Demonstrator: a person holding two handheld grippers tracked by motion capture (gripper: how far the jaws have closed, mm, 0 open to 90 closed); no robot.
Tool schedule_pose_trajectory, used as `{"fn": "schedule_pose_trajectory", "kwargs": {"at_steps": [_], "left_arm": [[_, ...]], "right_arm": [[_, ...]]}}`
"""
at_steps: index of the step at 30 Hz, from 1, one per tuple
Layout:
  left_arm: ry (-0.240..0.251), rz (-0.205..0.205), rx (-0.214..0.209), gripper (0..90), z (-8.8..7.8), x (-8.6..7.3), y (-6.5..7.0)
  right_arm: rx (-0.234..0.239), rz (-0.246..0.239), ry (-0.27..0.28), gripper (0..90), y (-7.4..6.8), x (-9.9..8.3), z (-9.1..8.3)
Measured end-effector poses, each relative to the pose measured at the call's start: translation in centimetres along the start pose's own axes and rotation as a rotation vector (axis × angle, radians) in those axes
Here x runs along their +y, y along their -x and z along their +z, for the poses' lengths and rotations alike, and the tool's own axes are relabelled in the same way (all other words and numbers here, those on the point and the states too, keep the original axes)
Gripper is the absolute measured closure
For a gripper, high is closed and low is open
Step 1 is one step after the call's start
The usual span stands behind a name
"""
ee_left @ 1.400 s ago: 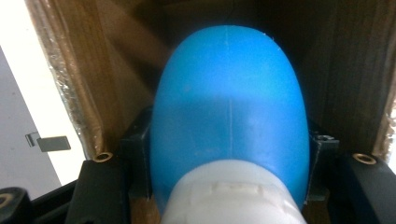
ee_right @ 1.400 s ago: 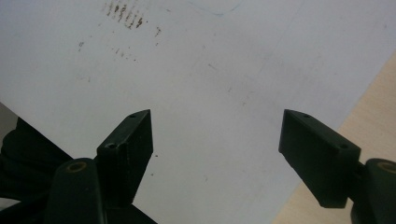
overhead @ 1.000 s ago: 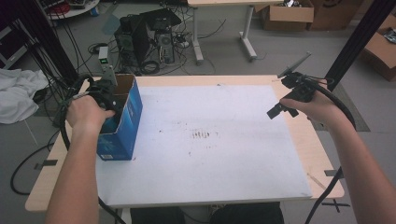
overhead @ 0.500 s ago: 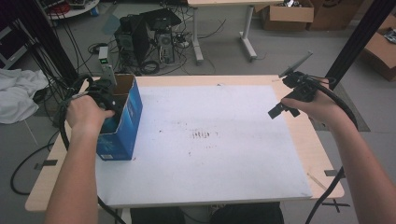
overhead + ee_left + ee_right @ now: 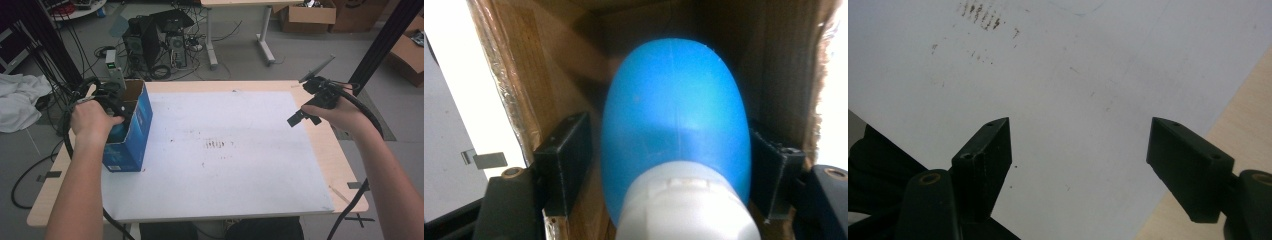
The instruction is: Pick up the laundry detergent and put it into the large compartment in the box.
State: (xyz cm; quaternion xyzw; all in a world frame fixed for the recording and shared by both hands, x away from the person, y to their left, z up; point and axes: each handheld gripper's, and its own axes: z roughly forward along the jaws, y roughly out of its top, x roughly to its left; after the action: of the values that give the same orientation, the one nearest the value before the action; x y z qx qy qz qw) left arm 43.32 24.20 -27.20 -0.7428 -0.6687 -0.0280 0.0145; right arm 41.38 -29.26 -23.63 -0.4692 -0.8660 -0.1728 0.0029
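We can read no text, number or brand anywhere. The blue box (image 5: 131,131) at the tabletop's left edge carries pale print low on its side, too small and blurred for us to make out. The dark marks mid-tabletop (image 5: 216,145) are smudges, not letters.

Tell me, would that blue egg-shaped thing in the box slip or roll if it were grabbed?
The blue egg-shaped thing looks smooth and glossy, so it may well slip in a pinch. Its rounded sides suggest it would roll if laid on the table. It sits between the jaws of the left gripper, which have just been opening, inside the box.
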Motion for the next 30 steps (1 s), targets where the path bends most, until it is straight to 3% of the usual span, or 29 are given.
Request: {"fn": "schedule_pose_trajectory", "kwargs": {"at_steps": [10, 16, 22, 30], "left_arm": [[0.042, 0.002, 0.011, 19.7, -2.8, -0.4, -0.3], [0.083, 0.038, 0.013, 18.9, -5.0, -0.9, 0.1], [0.117, 0.092, 0.027, 17.0, -7.0, -1.4, 1.7], [0.138, 0.208, 0.027, 15.6, -8.3, -1.7, 5.6]], "right_arm": [[-0.001, 0.004, 0.0, 26.4, 0.1, 0.0, -0.1], [-0.002, -0.001, 0.0, 26.4, -0.1, 0.2, -0.1], [-0.004, -0.004, -0.003, 26.4, -0.4, 0.5, -0.1], [0.001, -0.012, 0.0, 26.4, -0.8, 0.8, 0.0]]}}
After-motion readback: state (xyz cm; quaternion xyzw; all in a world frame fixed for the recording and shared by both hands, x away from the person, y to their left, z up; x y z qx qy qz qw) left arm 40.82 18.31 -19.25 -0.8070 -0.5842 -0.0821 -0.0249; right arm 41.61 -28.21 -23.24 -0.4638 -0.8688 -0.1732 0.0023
